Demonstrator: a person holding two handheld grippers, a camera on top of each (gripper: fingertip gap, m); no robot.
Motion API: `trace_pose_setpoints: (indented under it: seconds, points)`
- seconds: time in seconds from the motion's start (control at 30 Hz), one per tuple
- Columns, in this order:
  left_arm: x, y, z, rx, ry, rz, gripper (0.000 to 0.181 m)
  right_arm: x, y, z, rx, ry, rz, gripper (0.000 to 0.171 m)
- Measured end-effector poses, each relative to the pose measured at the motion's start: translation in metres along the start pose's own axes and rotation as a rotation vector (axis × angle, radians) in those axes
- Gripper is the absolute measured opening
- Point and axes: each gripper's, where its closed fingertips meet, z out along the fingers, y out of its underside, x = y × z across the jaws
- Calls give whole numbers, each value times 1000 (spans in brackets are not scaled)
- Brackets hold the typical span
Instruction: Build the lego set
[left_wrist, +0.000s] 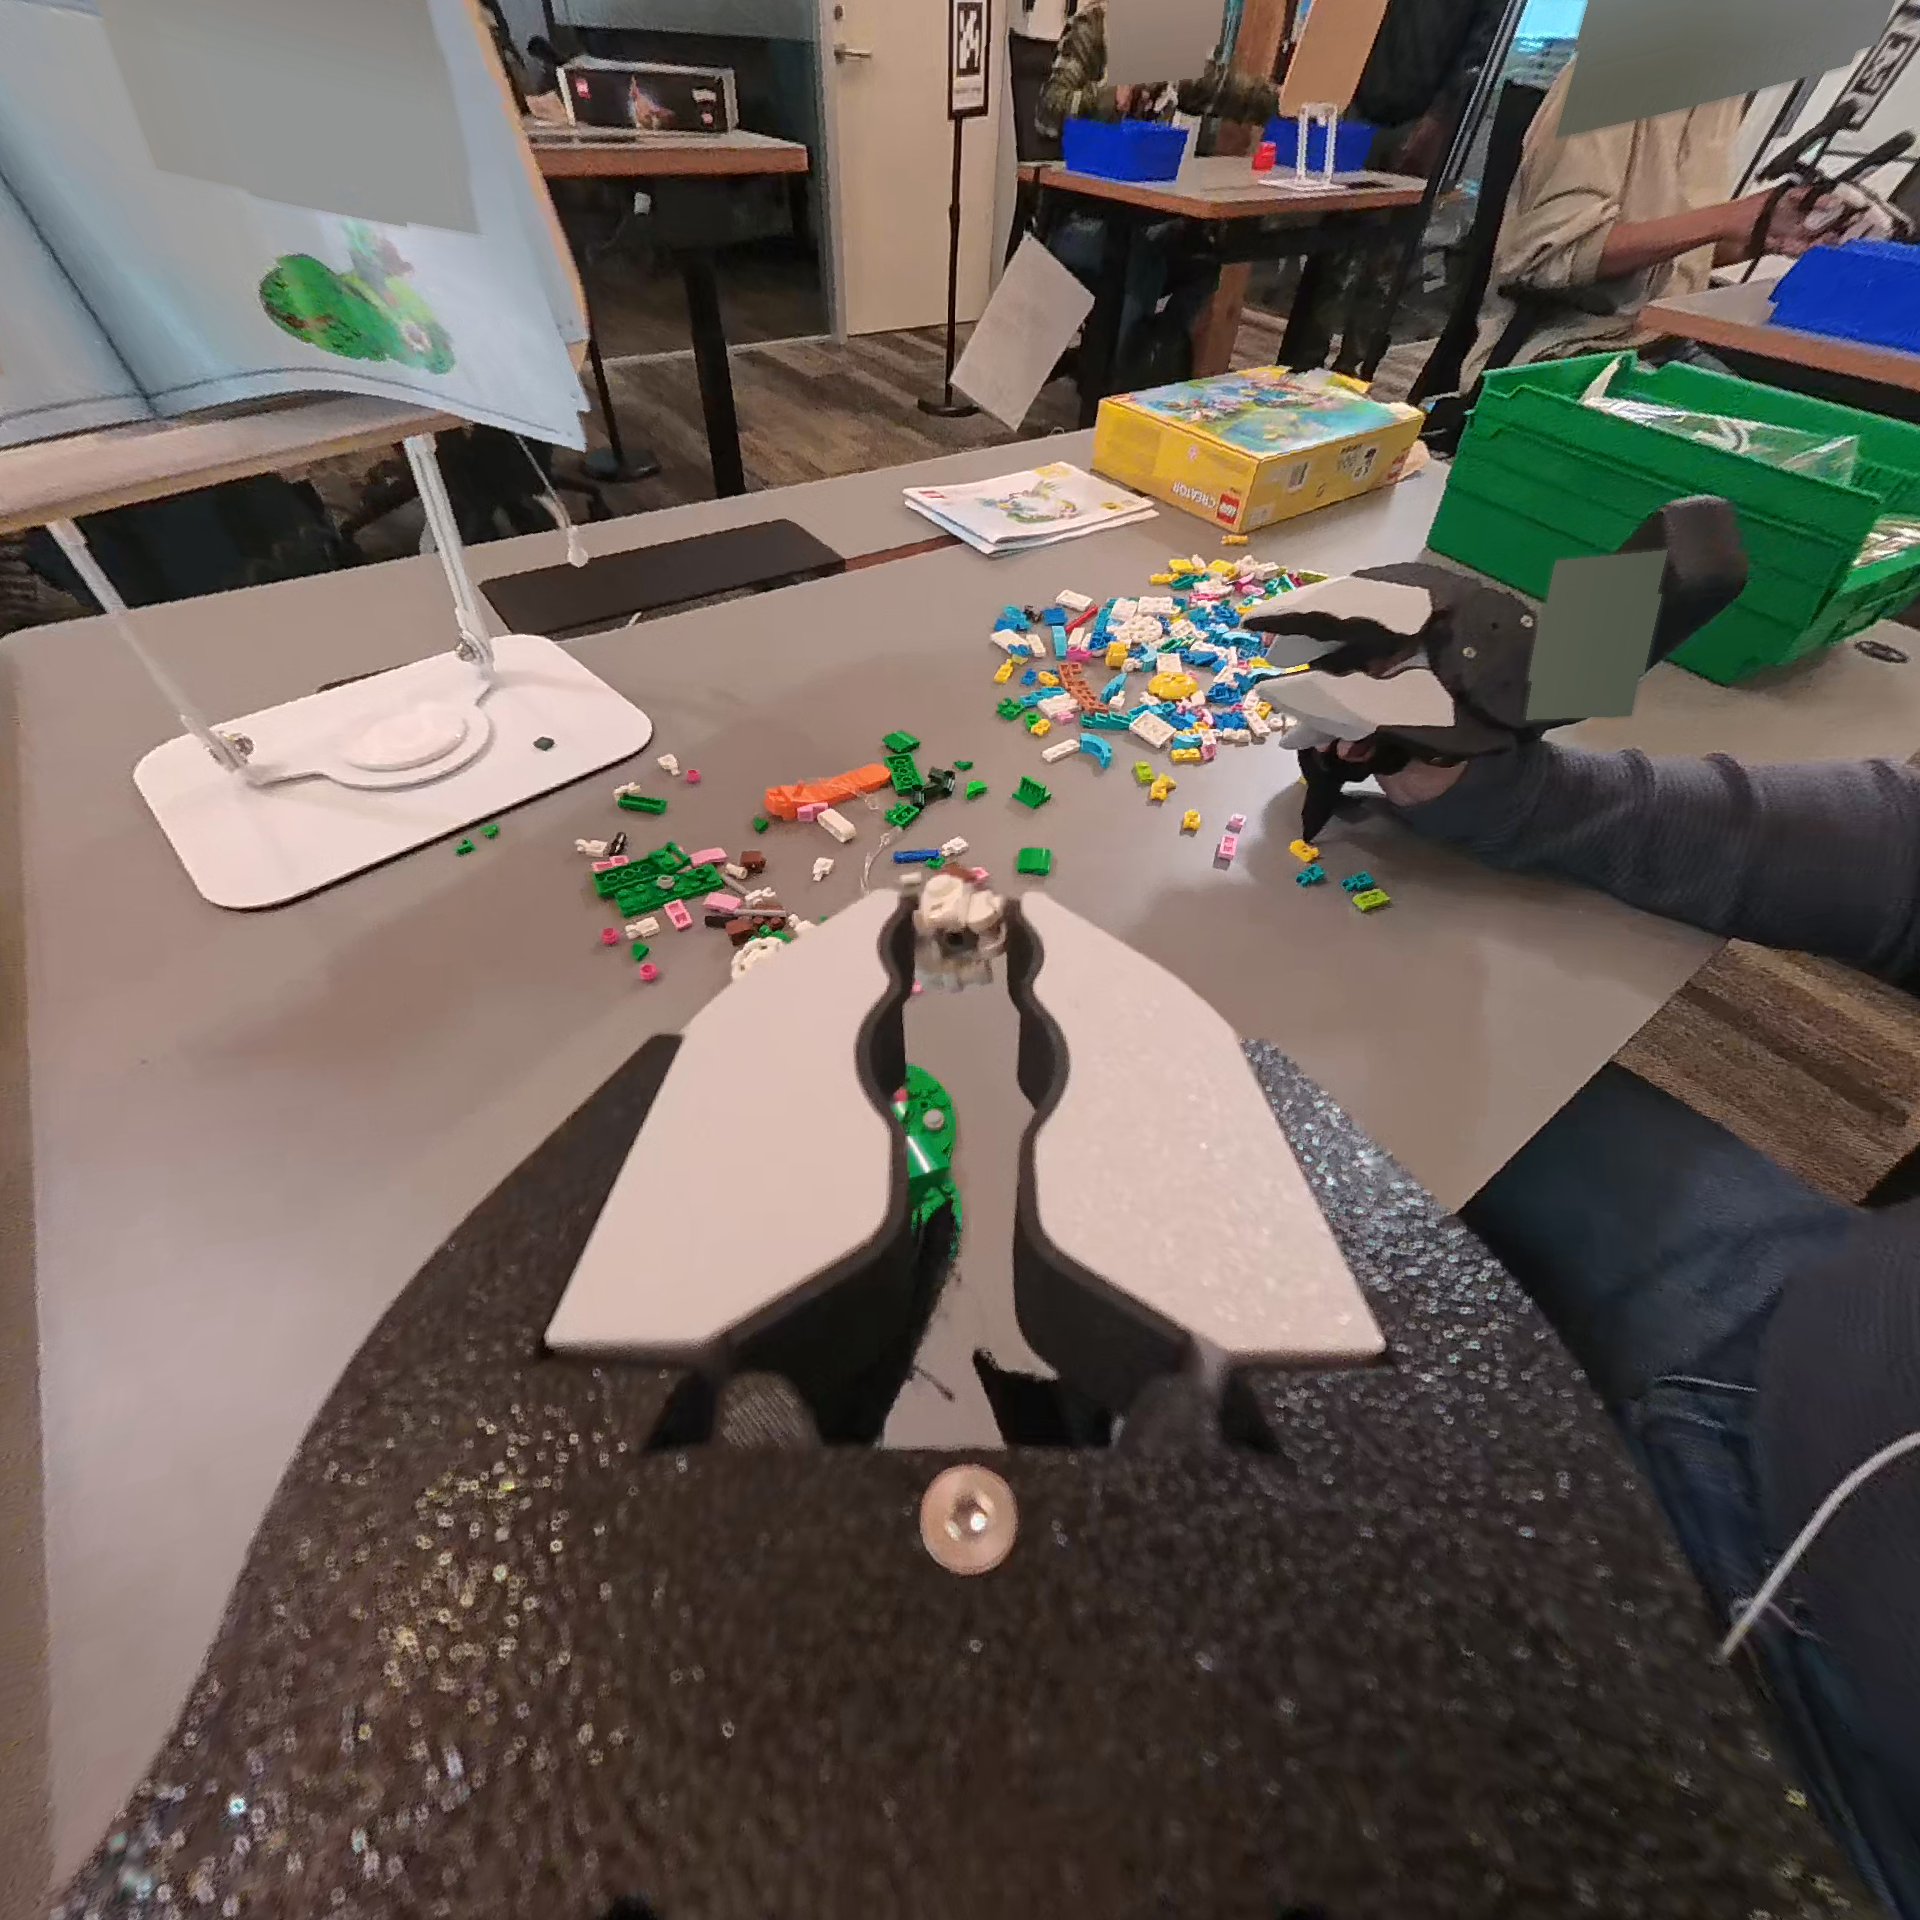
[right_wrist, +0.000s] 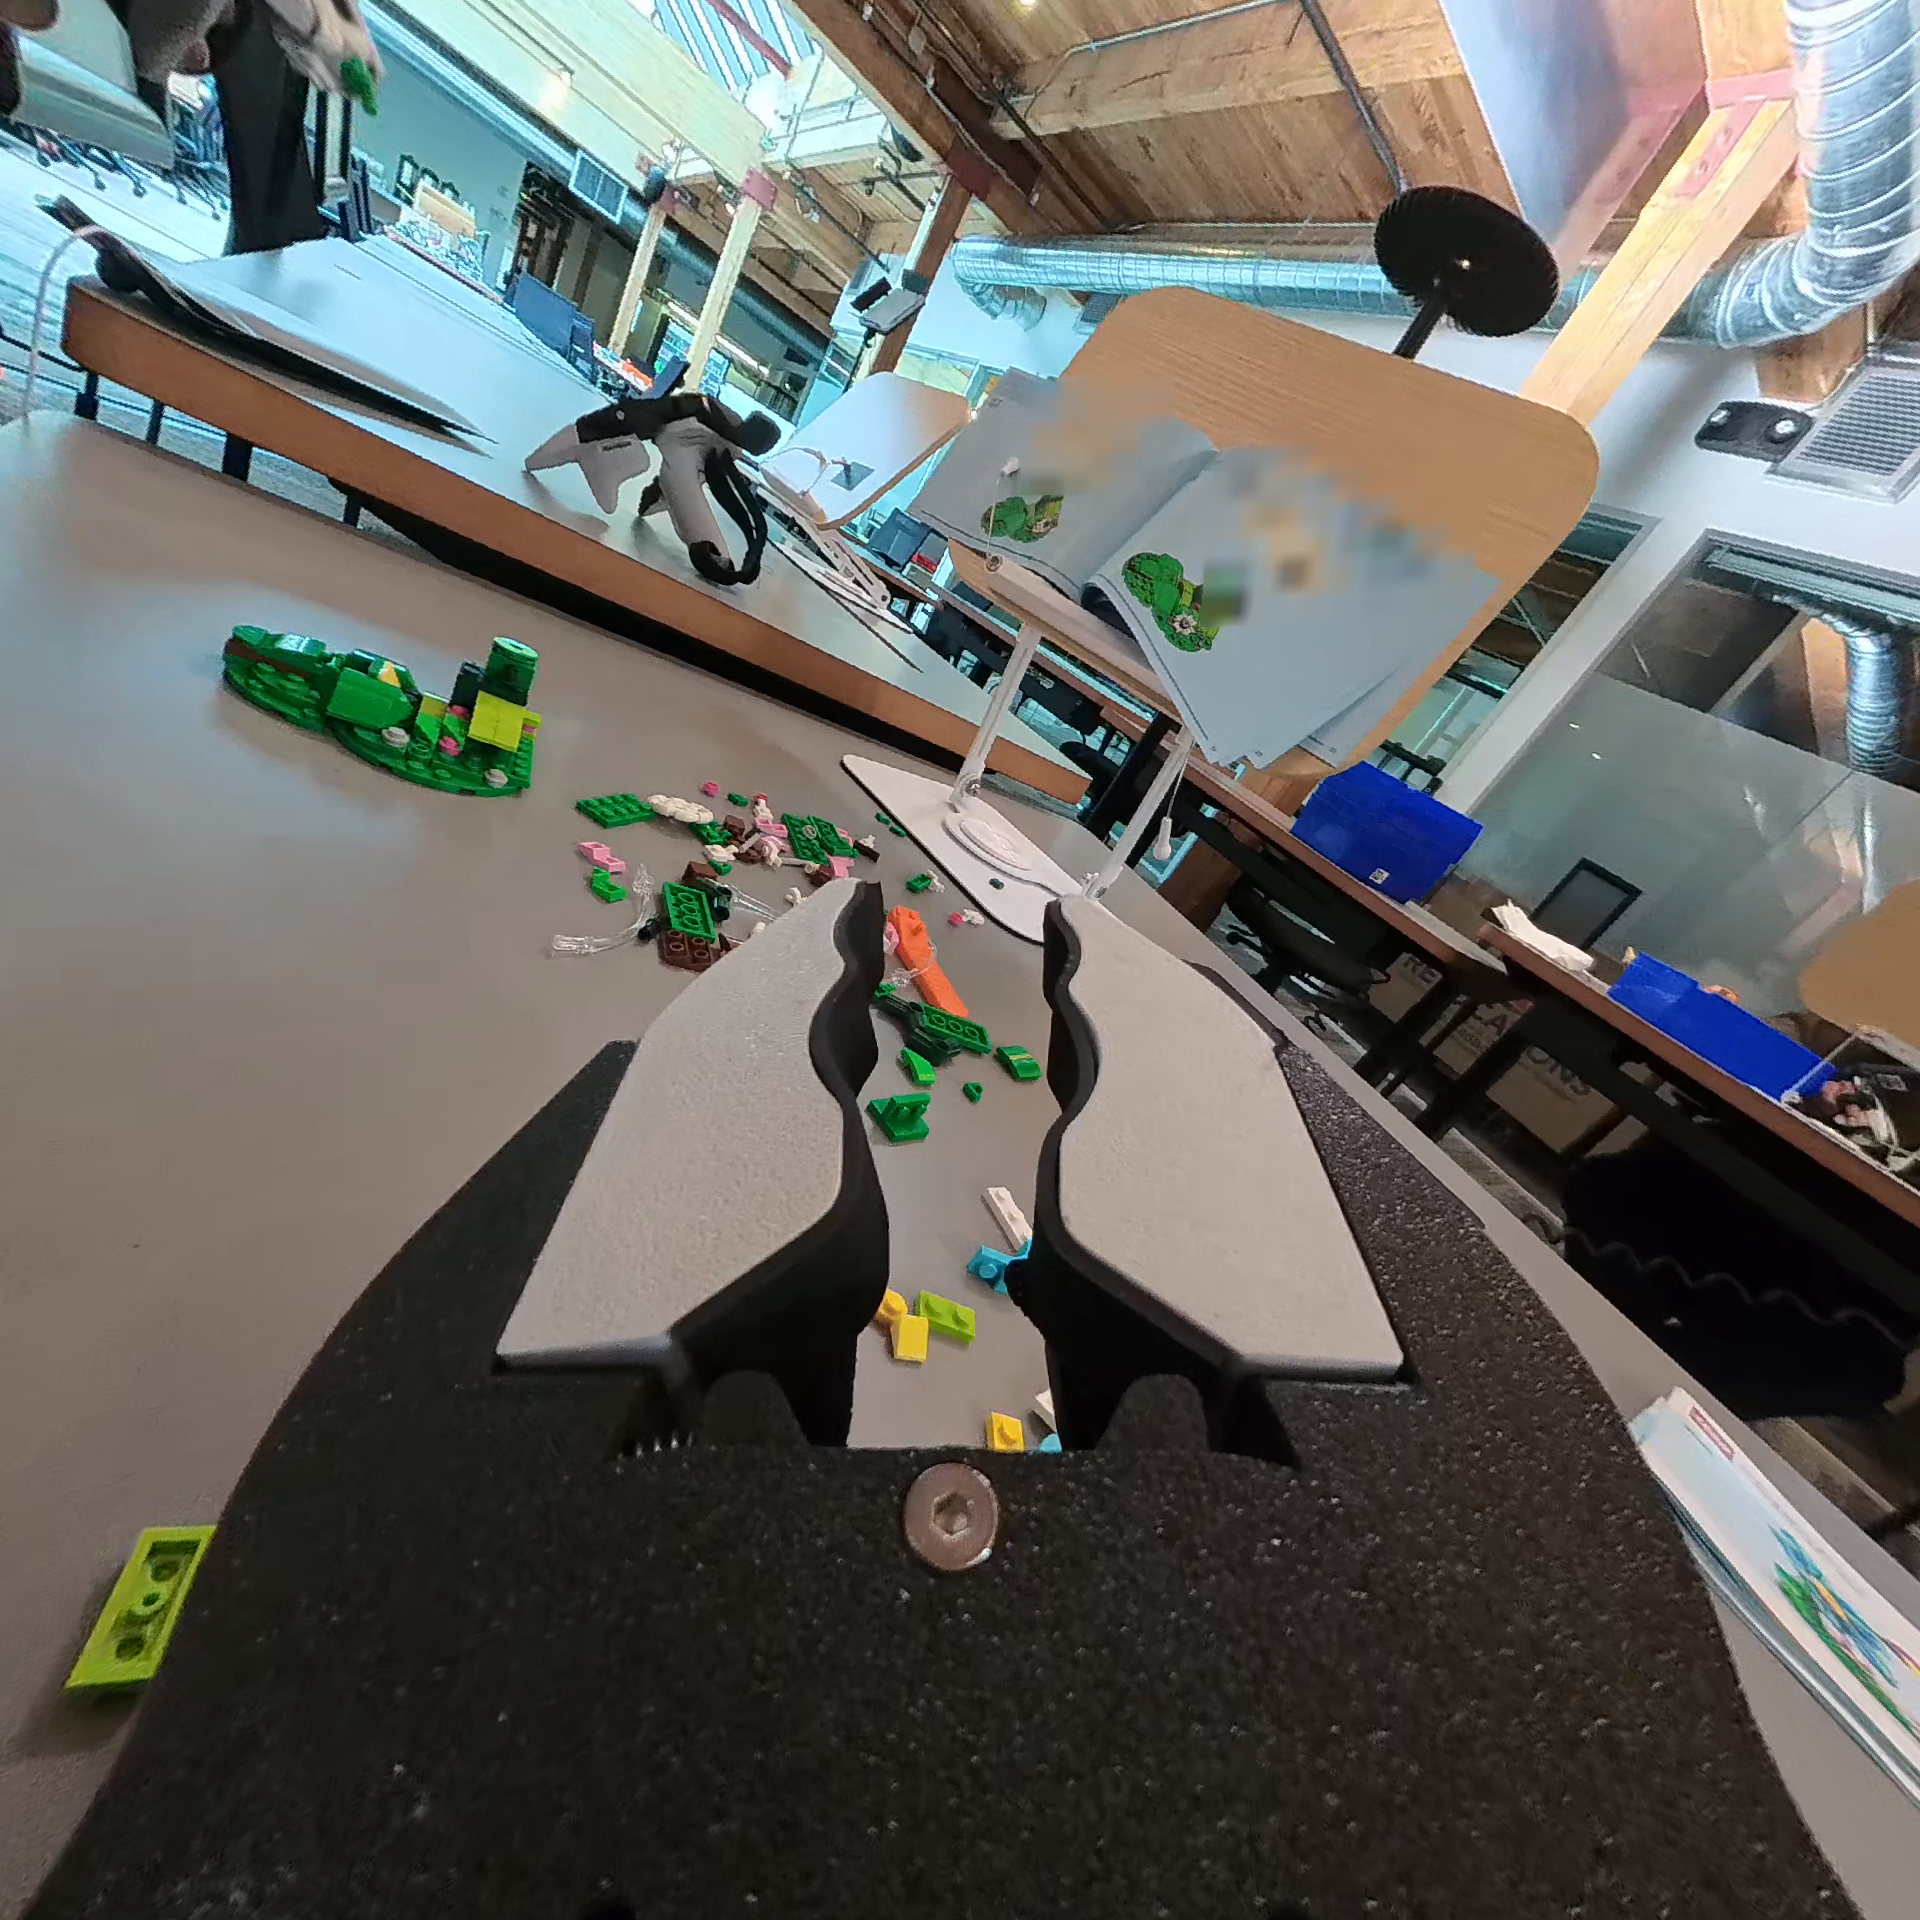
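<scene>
Left tongs (left_wrist: 954, 914): gripping small white sub-build (left_wrist: 951, 928) | right tongs (right_wrist: 961, 914): apart, empty, resting on worktop (right_wrist: 208, 1039) | step: likely mid-assembly | next: seat it on green base (right_wrist: 384, 712).

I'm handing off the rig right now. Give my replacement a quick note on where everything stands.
Left hand-held gripper: shut on a small white-and-grey assembly, held above the table.
Right hand-held gripper: open, empty, low over loose pieces.
Green base build sits partly built on the grey table; green and brown parts lie beside it, with the blue-and-white pile further off.
Left to do: probably mount the held assembly, following the instruction book.
</scene>
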Motion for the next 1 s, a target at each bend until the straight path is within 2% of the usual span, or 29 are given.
trace_pose_setpoints:
  seconds: [0.23,0.47,0.6,0.83,1.0]
  points:
    - [-1,6,7,-40,29,-33,16,-3,0,1,-2,-15,1,29]
    - [11,46,37,-260,111,-50,16,-7,1,3,-12,-33,3,28]
    - [8,74,52,-397,87,-71,16,-9,1,3,-15,-43,-1,28]
    - [-1,107,73,-512,44,-212,16,-13,0,4,-19,-56,-6,28]
    - [-3,121,84,-534,41,-317,16,-17,1,6,-24,-69,-15,27]
